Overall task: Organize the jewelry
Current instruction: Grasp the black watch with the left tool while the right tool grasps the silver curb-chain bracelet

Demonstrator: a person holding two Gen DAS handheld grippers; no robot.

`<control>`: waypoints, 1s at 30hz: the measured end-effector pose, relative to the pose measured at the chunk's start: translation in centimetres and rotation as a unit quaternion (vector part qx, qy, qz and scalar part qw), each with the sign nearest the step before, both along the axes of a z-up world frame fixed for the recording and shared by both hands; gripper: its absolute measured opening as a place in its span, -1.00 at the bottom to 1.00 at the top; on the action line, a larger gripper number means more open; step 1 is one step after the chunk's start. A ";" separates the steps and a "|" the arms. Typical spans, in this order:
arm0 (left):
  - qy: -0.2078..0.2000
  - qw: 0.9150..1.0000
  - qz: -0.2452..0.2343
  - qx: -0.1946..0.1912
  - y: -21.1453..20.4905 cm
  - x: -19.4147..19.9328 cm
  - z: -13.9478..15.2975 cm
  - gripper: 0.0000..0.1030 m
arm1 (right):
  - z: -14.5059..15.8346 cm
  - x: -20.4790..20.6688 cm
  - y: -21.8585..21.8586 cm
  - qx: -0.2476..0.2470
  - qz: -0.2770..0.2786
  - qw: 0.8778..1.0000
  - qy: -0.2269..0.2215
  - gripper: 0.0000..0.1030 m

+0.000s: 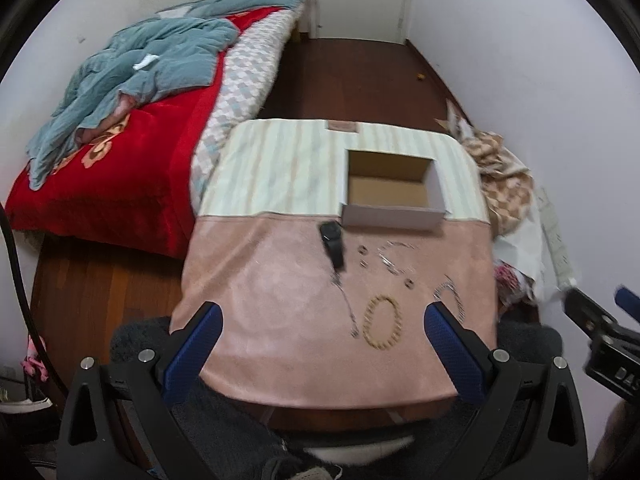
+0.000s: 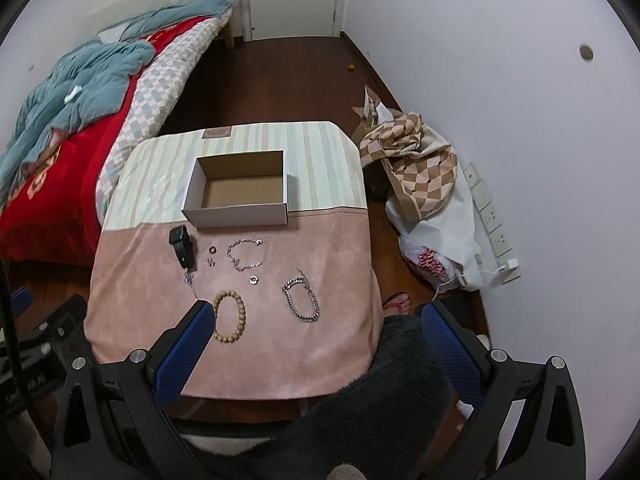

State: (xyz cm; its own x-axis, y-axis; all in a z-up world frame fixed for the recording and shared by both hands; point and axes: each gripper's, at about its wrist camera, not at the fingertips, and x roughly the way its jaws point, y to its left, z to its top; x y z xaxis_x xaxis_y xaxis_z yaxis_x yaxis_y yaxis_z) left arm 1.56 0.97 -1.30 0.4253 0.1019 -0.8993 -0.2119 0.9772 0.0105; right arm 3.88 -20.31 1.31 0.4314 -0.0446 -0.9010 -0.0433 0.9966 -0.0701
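An open, empty cardboard box [image 2: 240, 192] [image 1: 390, 188] stands at the middle of a small table with a pink and striped cloth [image 2: 332, 340]. In front of it lie a black smartwatch [image 2: 182, 246] [image 1: 333, 242], a thin silver chain [image 2: 248, 255], small rings [image 2: 212, 249], a wooden bead bracelet [image 2: 229, 316] [image 1: 382, 322] and a thick silver chain bracelet [image 2: 301, 298]. My left gripper [image 1: 322, 320] is open and empty above the table's near edge. My right gripper [image 2: 316, 320] is open and empty, above the near right corner.
A bed [image 2: 60, 92] with a red blanket and blue quilt lies to the left. A checkered bag [image 2: 416, 160] and plastic bags [image 2: 440, 248] sit on the wooden floor at right by the wall. A dark fuzzy cloth [image 2: 392, 392] is below the grippers.
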 end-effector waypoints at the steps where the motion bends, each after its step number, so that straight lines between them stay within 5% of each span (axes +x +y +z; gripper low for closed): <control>1: 0.000 1.000 0.007 0.004 0.3 0.4 -0.5 1.00 | -0.6 0.7 -0.3 0.004 -0.005 1.000 0.004 1.00; 12: 0.076 0.995 0.027 0.058 1.9 4.6 -10.7 1.00 | -13.2 7.3 -3.4 0.019 -0.052 0.994 0.097 0.91; 20: 0.140 0.989 -0.006 0.054 -0.2 5.3 -17.2 1.00 | -23.4 8.9 -4.3 0.026 -0.050 0.983 0.174 0.20; 27: 0.155 0.987 0.003 0.050 0.0 7.0 -19.4 1.00 | -27.2 8.4 -3.8 0.029 -0.040 0.978 0.204 -0.06; 30: 0.152 0.987 0.012 0.048 0.5 8.3 -19.5 1.00 | -28.1 8.4 -3.5 0.038 -0.037 0.975 0.214 -0.44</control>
State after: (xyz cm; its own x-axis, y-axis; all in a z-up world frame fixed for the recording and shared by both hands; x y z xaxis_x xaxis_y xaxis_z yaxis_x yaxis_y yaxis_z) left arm 9.82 1.46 -20.78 0.1336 0.1988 -0.9709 -0.2069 0.9637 0.1688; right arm 12.25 -23.84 -26.83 0.0139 0.0122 -0.9998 0.0205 0.9997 0.0125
